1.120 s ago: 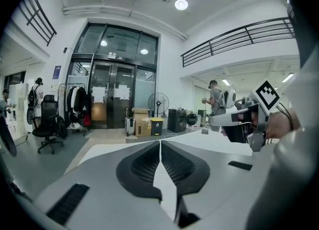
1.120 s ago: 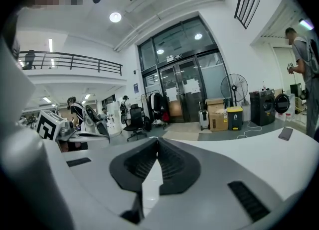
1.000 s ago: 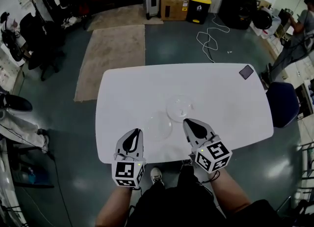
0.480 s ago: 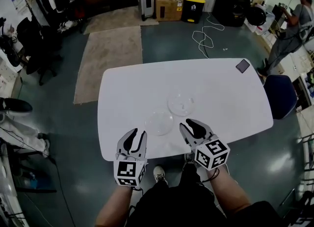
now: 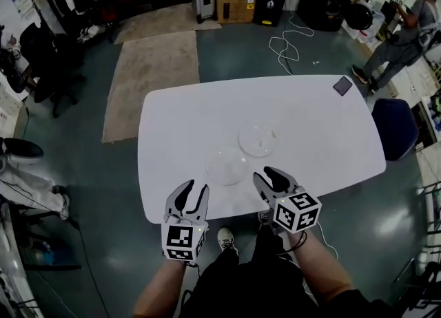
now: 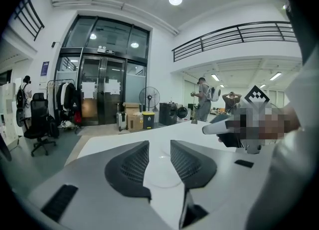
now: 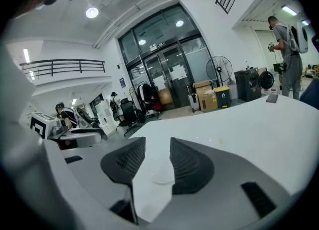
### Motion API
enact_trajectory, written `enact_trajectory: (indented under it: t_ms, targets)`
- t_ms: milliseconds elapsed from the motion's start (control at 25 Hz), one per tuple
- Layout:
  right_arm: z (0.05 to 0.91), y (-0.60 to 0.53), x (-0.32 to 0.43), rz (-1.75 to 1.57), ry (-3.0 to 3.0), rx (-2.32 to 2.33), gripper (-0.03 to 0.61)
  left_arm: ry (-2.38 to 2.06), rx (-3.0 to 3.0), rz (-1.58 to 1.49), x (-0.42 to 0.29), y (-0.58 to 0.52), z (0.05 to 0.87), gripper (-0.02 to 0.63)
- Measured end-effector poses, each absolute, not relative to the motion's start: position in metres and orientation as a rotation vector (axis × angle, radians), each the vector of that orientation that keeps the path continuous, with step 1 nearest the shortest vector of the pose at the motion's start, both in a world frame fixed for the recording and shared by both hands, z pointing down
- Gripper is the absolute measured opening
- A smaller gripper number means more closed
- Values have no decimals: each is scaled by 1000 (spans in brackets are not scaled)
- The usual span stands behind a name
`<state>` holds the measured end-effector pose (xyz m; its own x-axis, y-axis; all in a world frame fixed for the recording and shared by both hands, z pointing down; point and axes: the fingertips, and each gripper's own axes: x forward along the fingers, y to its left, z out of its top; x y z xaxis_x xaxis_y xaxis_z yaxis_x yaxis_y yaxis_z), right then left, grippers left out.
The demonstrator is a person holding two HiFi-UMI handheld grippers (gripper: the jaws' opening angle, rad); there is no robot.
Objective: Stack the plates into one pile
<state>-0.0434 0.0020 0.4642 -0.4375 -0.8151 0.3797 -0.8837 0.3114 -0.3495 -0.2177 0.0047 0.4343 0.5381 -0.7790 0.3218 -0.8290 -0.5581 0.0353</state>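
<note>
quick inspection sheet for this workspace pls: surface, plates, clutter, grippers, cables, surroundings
surface: white table, bare apart from the things listed here
job's things: two clear plates, near plate and far plate, close together, lying flat, not yet stacked
clutter: small dark flat thing at the table's far right corner
grippers: left gripper and right gripper over the near edge; both have just been opening their jaws, nothing between them
cables: pale cable looped on the floor beyond the table
surroundings: rug, yellow bin, blue chair, person standing at the right
</note>
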Motion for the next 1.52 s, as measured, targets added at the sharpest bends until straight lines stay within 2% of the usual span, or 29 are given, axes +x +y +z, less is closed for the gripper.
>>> enact_trajectory:
  t_ms: [560, 1000, 1520]
  targets:
    - [537, -29, -32, 1028, -2360, 1455, 175, -1389, 2442, 543, -196, -23, 500, 160]
    - [576, -50, -36, 1108, -2311, 1366, 175, -1388, 2305, 694, -197, -56, 574, 166]
    - [601, -59, -37, 1166, -2279, 1279, 173, -1425, 2211, 839, -200, -77, 622, 166]
